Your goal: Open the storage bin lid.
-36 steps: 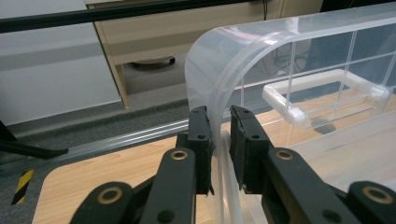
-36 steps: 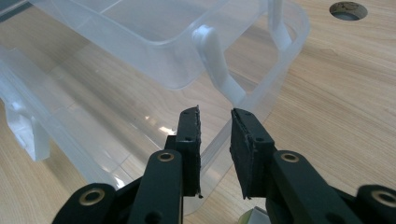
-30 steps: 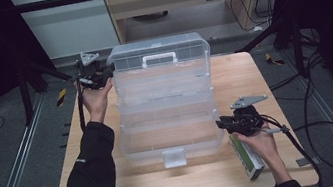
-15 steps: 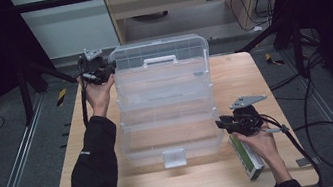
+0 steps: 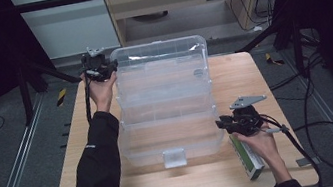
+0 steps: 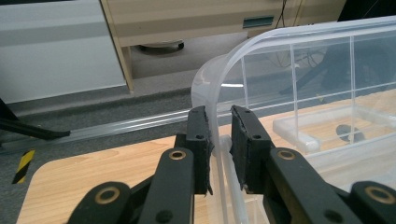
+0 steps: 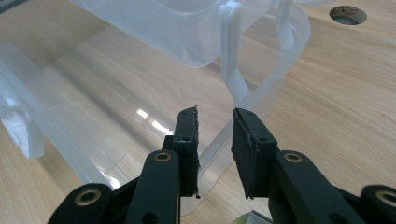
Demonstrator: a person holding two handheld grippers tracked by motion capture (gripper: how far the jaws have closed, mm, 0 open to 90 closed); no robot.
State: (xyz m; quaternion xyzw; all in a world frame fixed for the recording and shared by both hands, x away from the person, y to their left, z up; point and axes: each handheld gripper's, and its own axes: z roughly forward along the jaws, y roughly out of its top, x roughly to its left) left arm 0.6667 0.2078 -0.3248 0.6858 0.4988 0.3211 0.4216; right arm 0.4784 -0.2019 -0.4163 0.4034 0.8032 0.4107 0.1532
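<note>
A large clear plastic box (image 5: 165,98) with stepped tiers stands on the wooden table (image 5: 242,71). At its far left corner my left gripper (image 5: 111,69) is shut on the rim of the raised top section. In the left gripper view that curved rim (image 6: 205,88) runs down between the pads of the left gripper (image 6: 220,122) and fills the gap. My right gripper (image 5: 221,124) is at the box's near right corner. In the right gripper view the right gripper (image 7: 215,114) stands open astride a thin clear edge (image 7: 261,98) low over the table, and wood shows between the pads.
A green and white carton (image 5: 248,159) lies under the right hand at the table's near right. A white latch (image 5: 174,157) sits on the box's near wall. A round hole (image 7: 348,14) is in the tabletop. A cabinet (image 5: 165,2) and cables (image 5: 332,128) are on the floor around the table.
The box's top section has tipped: the white handle seen on it earlier no longer shows. My left gripper has shifted slightly with the rim. The right hand has kept still.
</note>
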